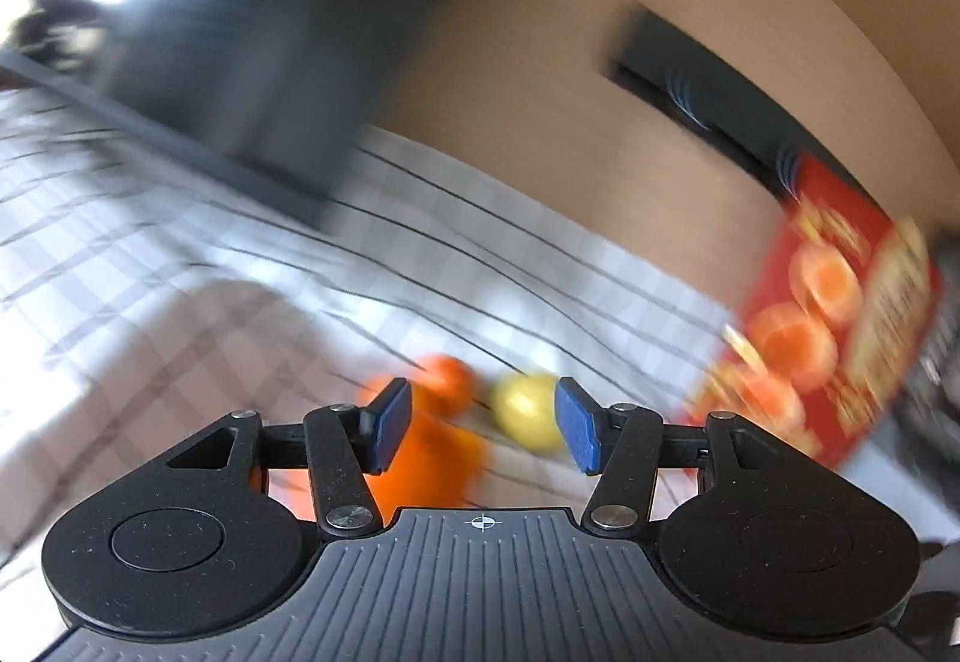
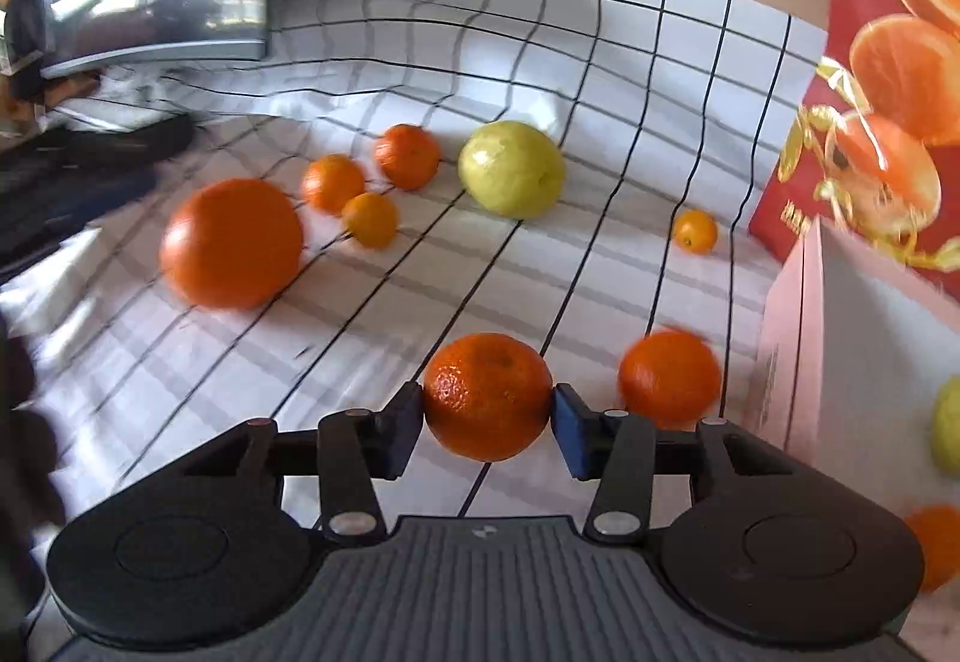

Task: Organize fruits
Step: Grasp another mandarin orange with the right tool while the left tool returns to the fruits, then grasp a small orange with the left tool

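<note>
Low in the centre of the right wrist view, my right gripper (image 2: pixel 487 419) pinches a mandarin (image 2: pixel 487 395) across its widest middle. It looks light, with soft, pebbly skin, so a gentle squeeze should do. My left gripper (image 1: pixel 483 425) is spread, empty.

A dimpled, glossy mandarin (image 2: pixel 487 397) lies on wrinkled checked cloth (image 2: pixel 630 80) beside a glossy printed box (image 2: pixel 888 62).
</note>
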